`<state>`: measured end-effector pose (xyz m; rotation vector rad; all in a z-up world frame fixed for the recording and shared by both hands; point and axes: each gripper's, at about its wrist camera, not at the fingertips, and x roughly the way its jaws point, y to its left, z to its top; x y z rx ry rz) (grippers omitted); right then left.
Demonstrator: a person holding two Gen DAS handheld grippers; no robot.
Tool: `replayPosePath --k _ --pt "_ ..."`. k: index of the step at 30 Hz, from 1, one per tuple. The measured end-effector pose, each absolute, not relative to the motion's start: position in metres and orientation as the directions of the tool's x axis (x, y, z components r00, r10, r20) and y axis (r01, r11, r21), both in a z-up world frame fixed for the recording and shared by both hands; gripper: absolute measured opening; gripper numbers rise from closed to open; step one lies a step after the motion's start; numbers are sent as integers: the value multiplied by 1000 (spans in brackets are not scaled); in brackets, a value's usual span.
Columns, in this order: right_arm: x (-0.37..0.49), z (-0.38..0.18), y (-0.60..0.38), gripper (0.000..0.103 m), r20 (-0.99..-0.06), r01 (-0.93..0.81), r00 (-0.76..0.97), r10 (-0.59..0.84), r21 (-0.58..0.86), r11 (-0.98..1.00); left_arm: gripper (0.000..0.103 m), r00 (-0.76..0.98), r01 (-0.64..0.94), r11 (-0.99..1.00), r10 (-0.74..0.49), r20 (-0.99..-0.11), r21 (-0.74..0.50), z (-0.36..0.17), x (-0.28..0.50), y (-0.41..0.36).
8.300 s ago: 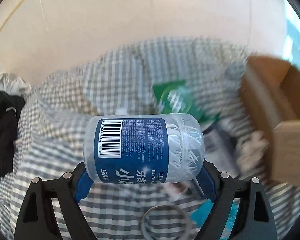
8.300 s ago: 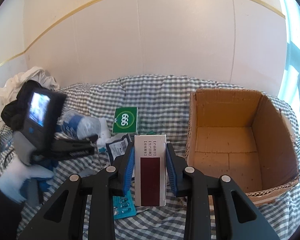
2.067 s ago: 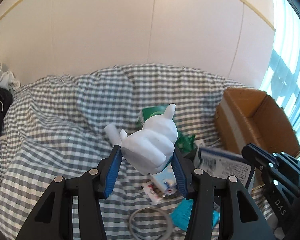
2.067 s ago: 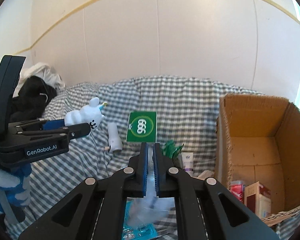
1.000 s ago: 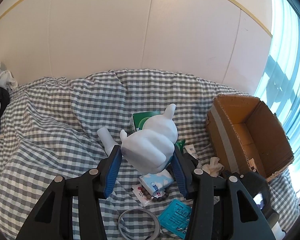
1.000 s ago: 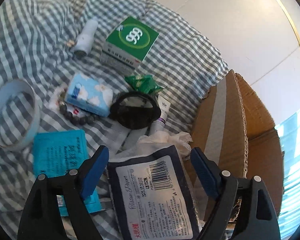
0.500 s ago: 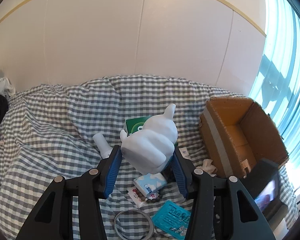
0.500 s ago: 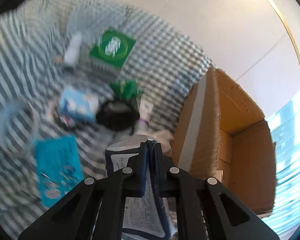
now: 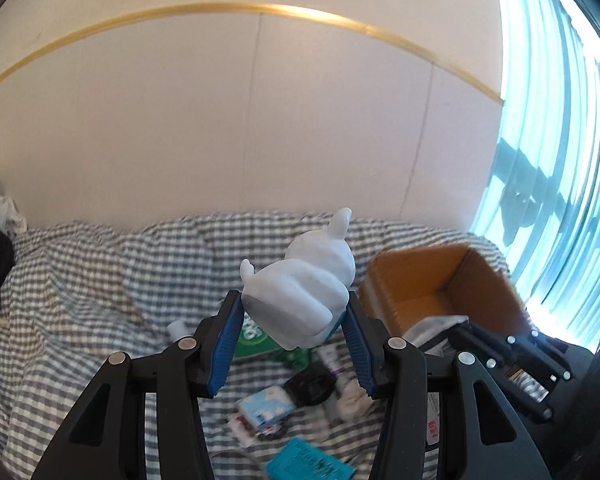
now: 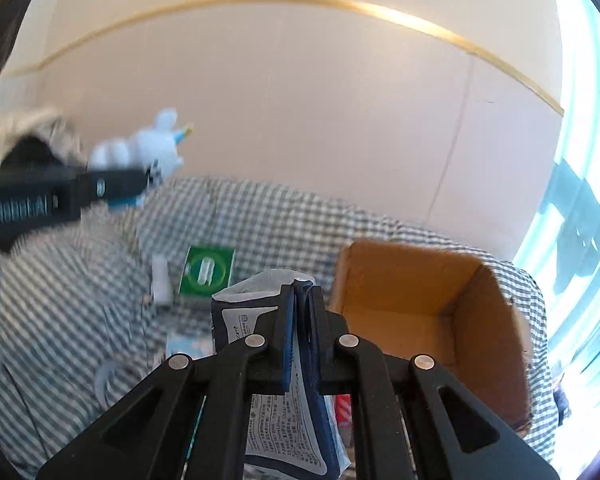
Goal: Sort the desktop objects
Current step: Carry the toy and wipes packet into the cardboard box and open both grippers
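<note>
My left gripper [image 9: 292, 340] is shut on a white toy figure [image 9: 304, 292] and holds it high above the checked cloth; the toy also shows in the right wrist view [image 10: 148, 152]. My right gripper [image 10: 300, 336] is shut on a dark blue and white tissue pack [image 10: 260, 320], held just left of the open cardboard box [image 10: 428, 300]. The box also shows in the left wrist view [image 9: 440, 292], with the right gripper [image 9: 452, 332] at its near wall.
On the checked cloth [image 9: 80, 280] lie a green box [image 10: 206, 270], a small white bottle [image 10: 160, 280], a black ring [image 9: 312, 386], a light blue tissue pack [image 9: 266, 406] and a teal packet [image 9: 308, 462]. A window is at the right.
Both grippers have risen and tilted up, so more wall shows. The right gripper has carried the tissue pack toward the cardboard box. The left still holds the toy.
</note>
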<state>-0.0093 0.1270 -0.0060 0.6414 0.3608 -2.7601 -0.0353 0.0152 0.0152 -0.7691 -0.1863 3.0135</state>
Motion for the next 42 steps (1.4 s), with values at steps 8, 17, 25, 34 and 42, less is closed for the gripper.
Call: replayPosePath --k 8,17,25,34,42 --pt "-12 17 192 6 -393 198 -908 -145 -99 -975 51 -884 -83 -989 129 -450 -120 25 -54 67" --pt "-7 23 275 6 -357 78 -931 -78 16 -997 51 -843 -198 -975 223 -490 -104 11 -93 136" --pt "-30 -6 299 7 -410 28 -911 -39 32 -999 51 -784 -240 -964 261 -563 -113 -24 -127 177" --pt "-46 -23 300 12 -425 18 -905 -15 -2 -1000 72 -761 -191 -970 243 -601 -150 -44 -145 175" --pt "-28 -7 294 46 -374 8 -927 -5 -5 -1000 87 -808 -158 -976 214 -549 -149 -20 -125 154"
